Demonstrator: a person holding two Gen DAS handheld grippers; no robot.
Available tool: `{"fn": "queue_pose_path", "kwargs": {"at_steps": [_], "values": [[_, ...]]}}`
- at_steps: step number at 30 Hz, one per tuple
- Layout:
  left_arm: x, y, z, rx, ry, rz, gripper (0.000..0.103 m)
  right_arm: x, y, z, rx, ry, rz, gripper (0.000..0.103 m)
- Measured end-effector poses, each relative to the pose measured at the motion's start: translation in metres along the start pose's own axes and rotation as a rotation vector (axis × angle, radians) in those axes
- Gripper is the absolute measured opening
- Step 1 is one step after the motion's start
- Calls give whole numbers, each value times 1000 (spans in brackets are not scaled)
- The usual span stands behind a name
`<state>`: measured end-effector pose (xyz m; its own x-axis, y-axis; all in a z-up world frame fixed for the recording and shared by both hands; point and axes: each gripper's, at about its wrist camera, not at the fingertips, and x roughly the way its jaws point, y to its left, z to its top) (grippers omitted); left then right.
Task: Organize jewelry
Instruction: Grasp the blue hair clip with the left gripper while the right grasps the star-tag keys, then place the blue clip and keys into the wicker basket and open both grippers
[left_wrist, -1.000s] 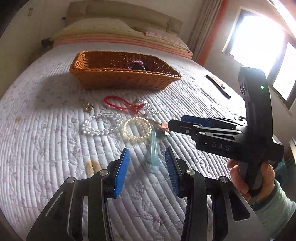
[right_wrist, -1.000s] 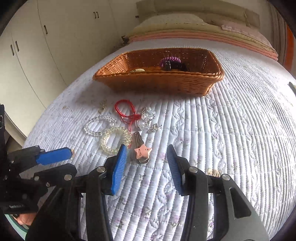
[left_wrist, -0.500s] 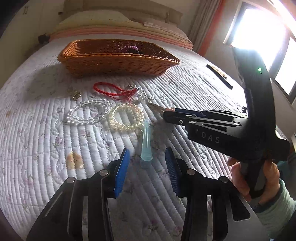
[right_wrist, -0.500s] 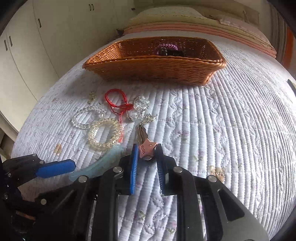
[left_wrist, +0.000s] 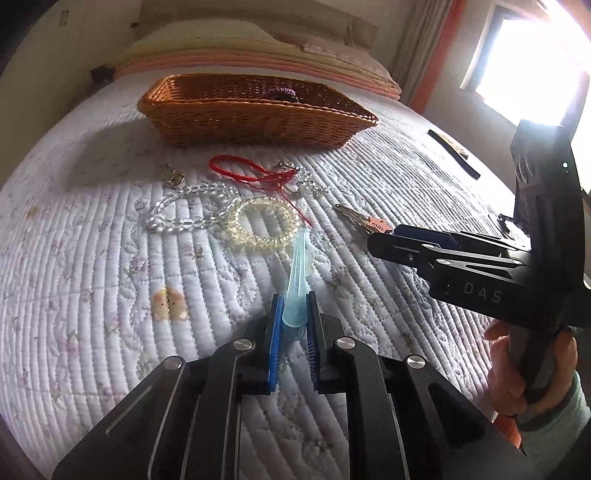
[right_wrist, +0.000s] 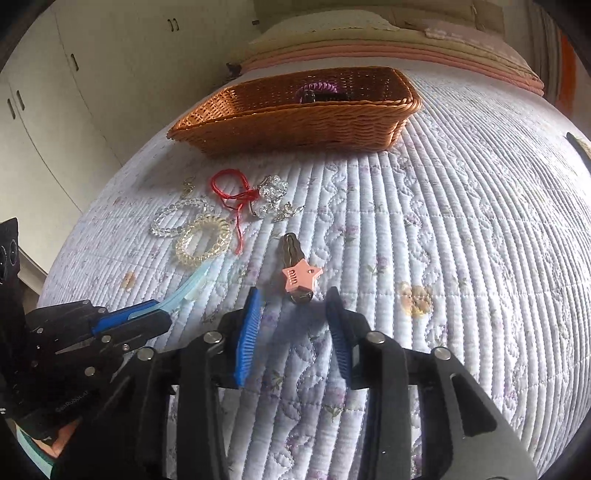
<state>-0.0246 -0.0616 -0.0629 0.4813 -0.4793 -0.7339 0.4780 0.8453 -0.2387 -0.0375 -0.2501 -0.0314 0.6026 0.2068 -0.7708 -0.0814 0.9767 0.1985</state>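
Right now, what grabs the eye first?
The left tongs shut on a pale blue clip on the quilt. The right tongs are opening around a pink star hairpin, untouched. Behind, a wicker basket sits past scattered bracelets.

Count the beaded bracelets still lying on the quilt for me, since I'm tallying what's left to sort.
2. The clear bead bracelet lies left of the yellowish bead bracelet, the two touching, below the red cord. More could be hidden inside the basket.
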Motion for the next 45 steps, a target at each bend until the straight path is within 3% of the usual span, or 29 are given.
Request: {"fn": "queue_pose_path", "kwargs": {"at_steps": [6,7,8,15,21,26,33,35,40,45], "values": [[-2,2,-2,-11,-5,-32,11,13,8,9,-52,7,-62,41],[-2,1,-2,-9,-10,-32,11,14,11,10,-67,2,-75,35],[-4,1,-3,-9,-15,-36,11,15,13,11,-80,-1,-83,21],[-25,-5,7,4,-89,-54,11,-4,13,8,-68,-40,-53,21],[-57,-5,48,26,-228,-39,11,-52,16,39,-68,-178,-33,21],[-62,7,103,29,-313,4,11,-66,11,92,-49,-271,-43,21],[-22,43,171,-14,-324,70,11,-8,-12,175,56,-210,27,21],[-7,51,183,-18,-313,99,11,14,-14,192,53,-190,8,21],[29,66,196,-21,-259,133,11,65,-19,217,80,-126,3,21],[57,76,193,-42,-202,112,11,96,-24,223,93,-62,-11,21]]}}
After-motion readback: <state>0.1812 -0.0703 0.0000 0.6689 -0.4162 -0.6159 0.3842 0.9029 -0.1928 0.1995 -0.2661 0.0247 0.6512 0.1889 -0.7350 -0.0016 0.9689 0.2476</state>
